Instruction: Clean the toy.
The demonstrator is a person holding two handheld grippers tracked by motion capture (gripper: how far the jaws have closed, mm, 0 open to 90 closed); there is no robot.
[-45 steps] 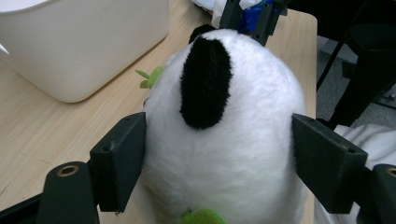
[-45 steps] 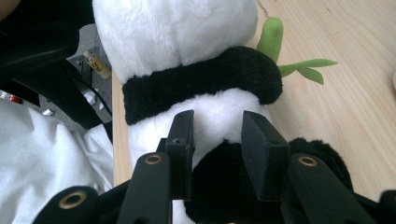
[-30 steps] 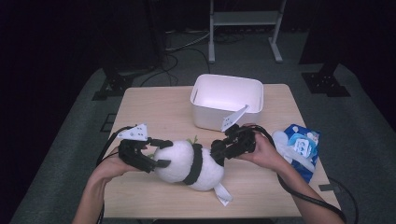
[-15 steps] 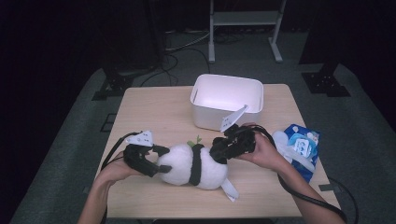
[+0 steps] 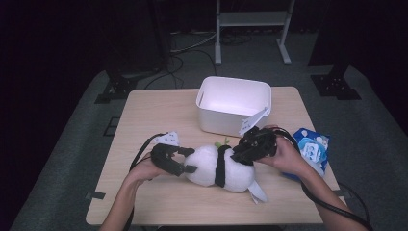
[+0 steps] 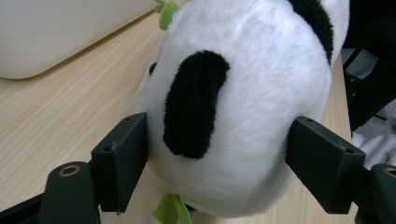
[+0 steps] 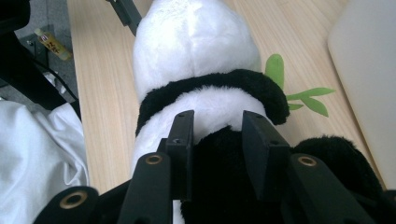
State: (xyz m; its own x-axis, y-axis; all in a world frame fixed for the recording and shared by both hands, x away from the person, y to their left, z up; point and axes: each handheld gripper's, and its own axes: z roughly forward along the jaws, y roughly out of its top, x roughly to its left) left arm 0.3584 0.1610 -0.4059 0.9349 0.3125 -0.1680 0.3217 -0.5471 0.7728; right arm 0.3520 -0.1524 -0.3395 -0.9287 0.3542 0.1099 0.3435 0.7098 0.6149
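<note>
A black-and-white panda plush [image 5: 207, 166] lies on its side on the wooden table [image 5: 159, 115], head toward the left. My left gripper [image 5: 187, 161] has its jaws wide, pressed against both sides of the panda's white head [image 6: 243, 70]. My right gripper [image 5: 238, 156] comes in from the right, its jaws close together and pinching black fur at the panda's other end [image 7: 218, 121]. Green felt bamboo leaves [image 7: 308, 100] stick out from the plush beside the black band.
A white plastic bin [image 5: 221, 126] stands empty just behind the plush. A blue packet [image 5: 312, 147] lies at the table's right edge by the right hand. Bare tabletop stretches to the back left and along the front edge.
The plush and both grippers have shifted a little to the right along the table. The left hand has come in closer, and both grips have stayed on.
</note>
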